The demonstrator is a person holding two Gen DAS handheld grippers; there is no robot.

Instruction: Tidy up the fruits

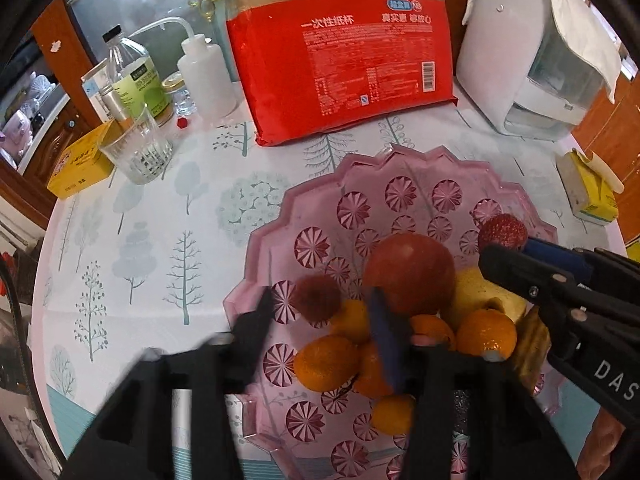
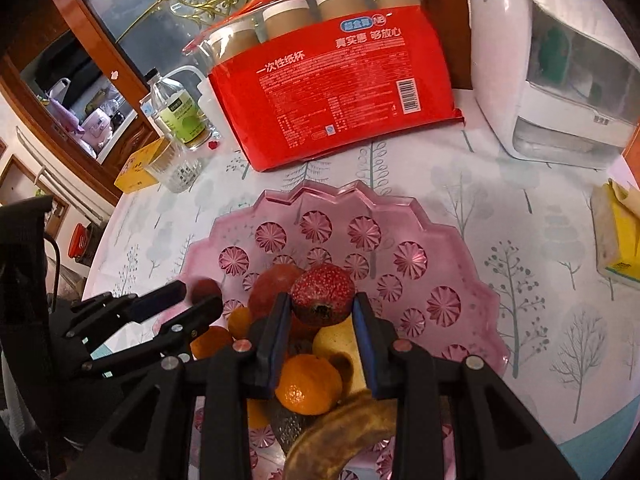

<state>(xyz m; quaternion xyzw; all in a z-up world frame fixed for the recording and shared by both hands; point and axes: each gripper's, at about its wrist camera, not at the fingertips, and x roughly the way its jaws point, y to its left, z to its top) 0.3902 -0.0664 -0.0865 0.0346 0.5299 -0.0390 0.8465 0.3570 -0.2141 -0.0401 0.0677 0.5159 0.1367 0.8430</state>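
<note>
While clamped in right hand-held gripper point(image 2: 322, 308), lychee point(image 2: 322, 294) over dish point(image 2: 460, 248)

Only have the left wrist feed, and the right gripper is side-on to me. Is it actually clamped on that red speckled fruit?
Observer: Yes. The right wrist view shows both fingers of the right gripper pressing the sides of the red speckled fruit.
Operator: What's under it?
Observer: A browned banana at the near side of the pink dish.
Operator: My own fingers are blurred. Open?
Observer: Seen from outside, the left gripper is open, with a small dark red fruit at its tips and no pinch visible.
</note>
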